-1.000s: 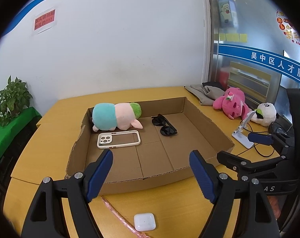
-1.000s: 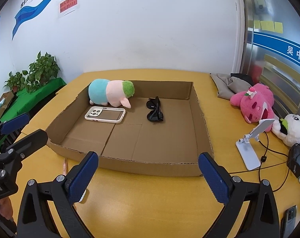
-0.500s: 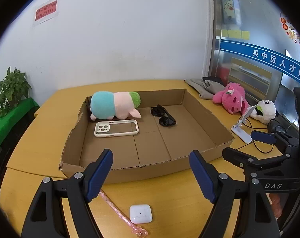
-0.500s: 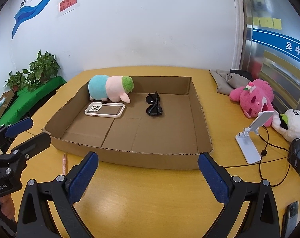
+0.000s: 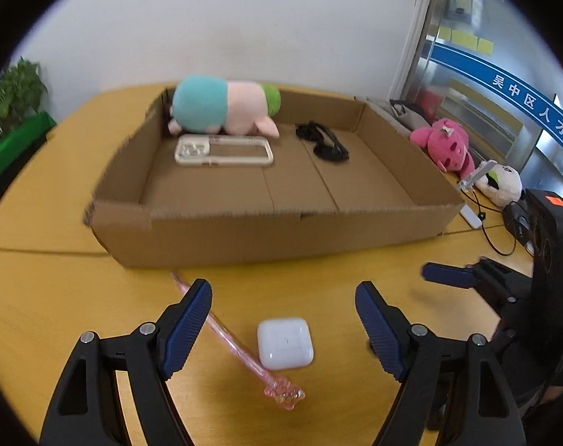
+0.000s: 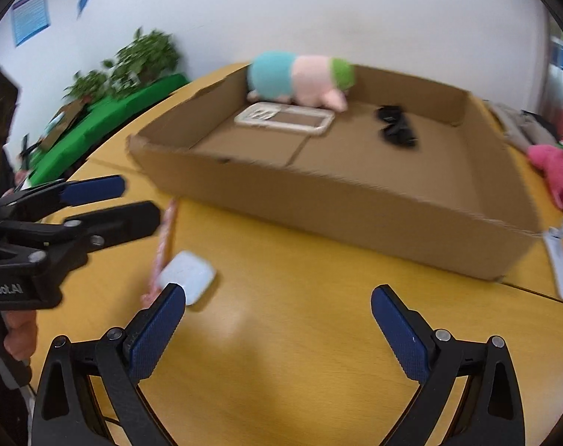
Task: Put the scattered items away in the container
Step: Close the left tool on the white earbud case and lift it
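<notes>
Left tongs [image 5: 283,299] and right tongs [image 6: 277,301] both gape wide, angled downward, empty.

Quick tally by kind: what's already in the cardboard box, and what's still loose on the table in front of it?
In the box:
plush toy: 1
phone case: 1
sunglasses: 1
Loose in front:
white earbud case: 1
pink wand: 1
Total: 5

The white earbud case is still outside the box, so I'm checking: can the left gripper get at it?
Probably yes: the left gripper is open above the earbud case, nothing between; only the pink wand lies alongside.
</notes>
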The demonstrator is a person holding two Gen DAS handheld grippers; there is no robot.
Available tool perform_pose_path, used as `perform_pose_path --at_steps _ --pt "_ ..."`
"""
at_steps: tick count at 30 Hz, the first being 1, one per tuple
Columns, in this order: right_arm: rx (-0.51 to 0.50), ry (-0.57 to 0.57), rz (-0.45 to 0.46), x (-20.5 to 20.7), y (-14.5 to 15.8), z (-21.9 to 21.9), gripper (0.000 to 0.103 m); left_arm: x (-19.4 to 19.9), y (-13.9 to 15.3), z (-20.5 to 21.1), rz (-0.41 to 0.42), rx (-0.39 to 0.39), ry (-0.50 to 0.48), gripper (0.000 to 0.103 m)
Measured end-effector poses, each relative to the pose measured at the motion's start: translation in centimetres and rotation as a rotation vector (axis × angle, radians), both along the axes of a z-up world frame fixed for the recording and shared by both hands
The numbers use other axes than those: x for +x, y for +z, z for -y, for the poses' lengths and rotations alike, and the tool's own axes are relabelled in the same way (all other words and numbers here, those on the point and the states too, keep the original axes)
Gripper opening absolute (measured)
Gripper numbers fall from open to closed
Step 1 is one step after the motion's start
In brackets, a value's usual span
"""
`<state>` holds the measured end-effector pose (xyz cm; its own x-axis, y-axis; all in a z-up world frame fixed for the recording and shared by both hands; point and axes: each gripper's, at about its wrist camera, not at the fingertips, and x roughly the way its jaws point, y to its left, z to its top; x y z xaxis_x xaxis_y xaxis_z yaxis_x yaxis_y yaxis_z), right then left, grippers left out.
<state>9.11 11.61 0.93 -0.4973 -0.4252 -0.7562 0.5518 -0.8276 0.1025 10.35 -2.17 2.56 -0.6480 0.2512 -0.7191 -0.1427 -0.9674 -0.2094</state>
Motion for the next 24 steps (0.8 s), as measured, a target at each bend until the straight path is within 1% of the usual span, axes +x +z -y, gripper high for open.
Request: perform_pose_path --at_steps 6,7,9,10,12,13,14,16,19,21,22,23,24 --pt "-0.004 0.11 0.014 0.0 -2.2 3.3 0.097 -1.4 -2.4 0.6 0.092 0.101 -0.094 0.078" --pt "-0.005 0.126 0.014 -0.1 -2.5 3.7 0.095 -1.7 -2.8 0.5 0.112 0.106 -0.114 0.078" --pt "0.005 0.147 0.013 -0.2 -2.9 4.2 0.087 -2.1 -3.5 -0.1 0.14 0.092 -0.147 0.073" --pt "0.01 0.156 0.015 -0.3 -3.2 4.5 0.084 -2.3 -3.8 -0.3 0.153 0.091 -0.164 0.067" --pt "0.006 0.171 0.027 -0.6 -3.7 4.8 0.076 -2.5 -4.3 -0.7 0.176 0.091 -0.186 0.063" --pt "-0.002 0.175 0.036 -0.7 -3.9 4.8 0.074 -2.6 -4.5 -0.7 0.189 0.095 -0.19 0.059" --pt "-0.006 0.177 0.038 -0.8 -4.1 4.9 0.073 -2.7 -4.8 -0.7 0.203 0.105 -0.188 0.057" --pt "0.004 0.18 0.013 -0.7 -4.2 5.0 0.073 -2.8 -5.1 -0.4 0.215 0.117 -0.184 0.054" --pt "-0.005 0.199 0.011 -0.5 -4.0 5.4 0.071 -2.6 -5.1 -0.2 0.214 0.119 -0.182 0.054" --pt "0.004 0.201 0.004 -0.4 -4.0 5.5 0.058 -2.6 -5.1 -0.2 0.217 0.113 -0.182 0.052" --pt "0.012 0.204 -0.002 -0.3 -3.9 5.6 0.055 -2.6 -5.1 -0.3 0.219 0.11 -0.186 0.047" --pt "0.022 0.208 -0.008 -0.1 -4.0 5.7 0.05 -2.5 -5.1 -0.4 0.219 0.1 -0.192 0.044" --pt "0.032 0.211 -0.015 0.1 -4.0 5.8 0.05 -2.5 -5.1 -0.6 0.218 0.092 -0.197 0.044"
